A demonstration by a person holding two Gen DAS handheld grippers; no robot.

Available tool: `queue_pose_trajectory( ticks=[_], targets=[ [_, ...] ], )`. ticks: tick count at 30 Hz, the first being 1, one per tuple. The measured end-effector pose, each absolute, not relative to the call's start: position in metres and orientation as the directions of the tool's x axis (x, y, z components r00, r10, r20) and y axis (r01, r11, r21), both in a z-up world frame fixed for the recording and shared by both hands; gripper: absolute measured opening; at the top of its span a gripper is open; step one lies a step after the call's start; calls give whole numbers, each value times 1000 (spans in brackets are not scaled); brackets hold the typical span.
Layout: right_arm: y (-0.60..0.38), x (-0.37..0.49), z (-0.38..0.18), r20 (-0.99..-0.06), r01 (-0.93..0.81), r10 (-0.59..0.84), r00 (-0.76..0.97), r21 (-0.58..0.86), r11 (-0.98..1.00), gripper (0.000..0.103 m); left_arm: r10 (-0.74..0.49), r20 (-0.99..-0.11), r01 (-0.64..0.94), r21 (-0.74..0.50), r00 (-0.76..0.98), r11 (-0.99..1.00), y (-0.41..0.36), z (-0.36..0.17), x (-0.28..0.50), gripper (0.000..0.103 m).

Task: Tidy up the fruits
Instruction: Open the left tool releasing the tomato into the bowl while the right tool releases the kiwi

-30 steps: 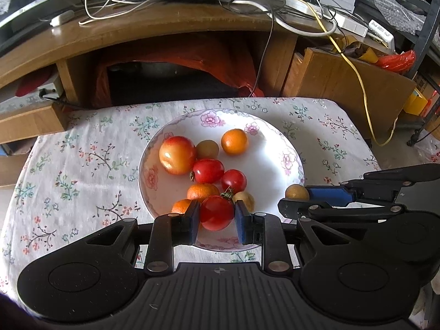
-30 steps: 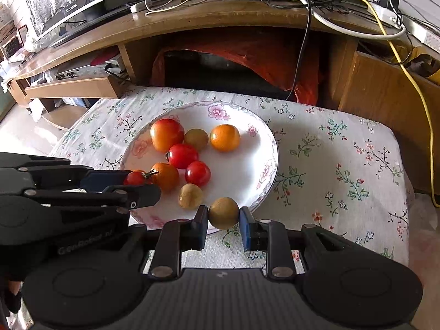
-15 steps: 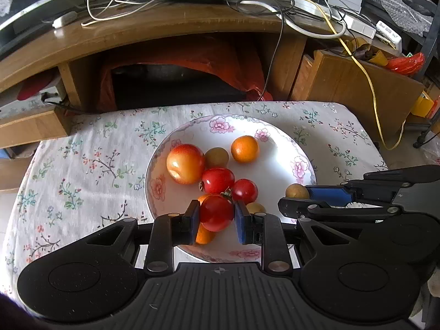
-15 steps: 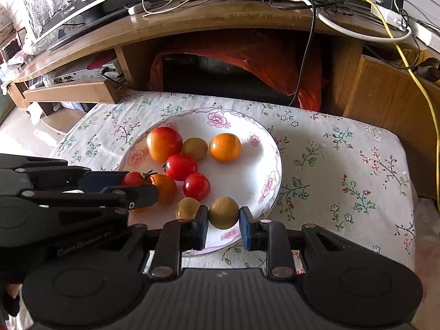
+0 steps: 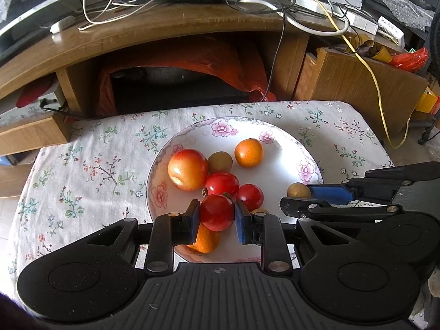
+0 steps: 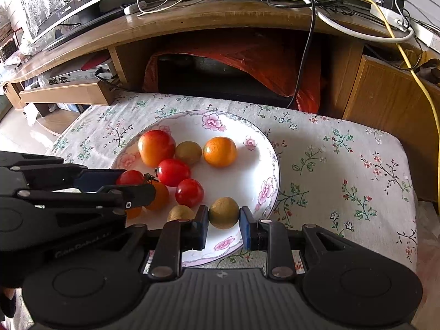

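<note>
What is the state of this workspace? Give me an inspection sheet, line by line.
Surface: small table under a floral tablecloth.
Job's things: floral plate holding a large red-orange fruit, an orange, tomatoes and small brown fruits.
Clutter: nothing seen on the cloth beyond the plate.
Grippers: left gripper has a red tomato between its pads; right gripper has a brown fruit between its pads; both over the plate's near side.
Cables: yellow cable plus white and black leads on the wooden desk.
Surroundings: orange plastic bag under the desk.
</note>
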State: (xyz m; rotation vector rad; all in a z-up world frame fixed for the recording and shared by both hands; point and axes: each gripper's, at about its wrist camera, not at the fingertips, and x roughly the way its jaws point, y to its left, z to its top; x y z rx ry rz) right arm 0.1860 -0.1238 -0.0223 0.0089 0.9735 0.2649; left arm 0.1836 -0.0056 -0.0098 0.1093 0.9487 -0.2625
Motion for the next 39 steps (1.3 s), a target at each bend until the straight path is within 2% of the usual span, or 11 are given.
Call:
queue_pose_trajectory(
  ticks=[39],
  targets=[
    [-120, 203, -34, -816, -215, 216, 536, 116, 970, 27, -170, -823, 270, -22, 541, 963, -1, -21, 205, 33]
  ],
)
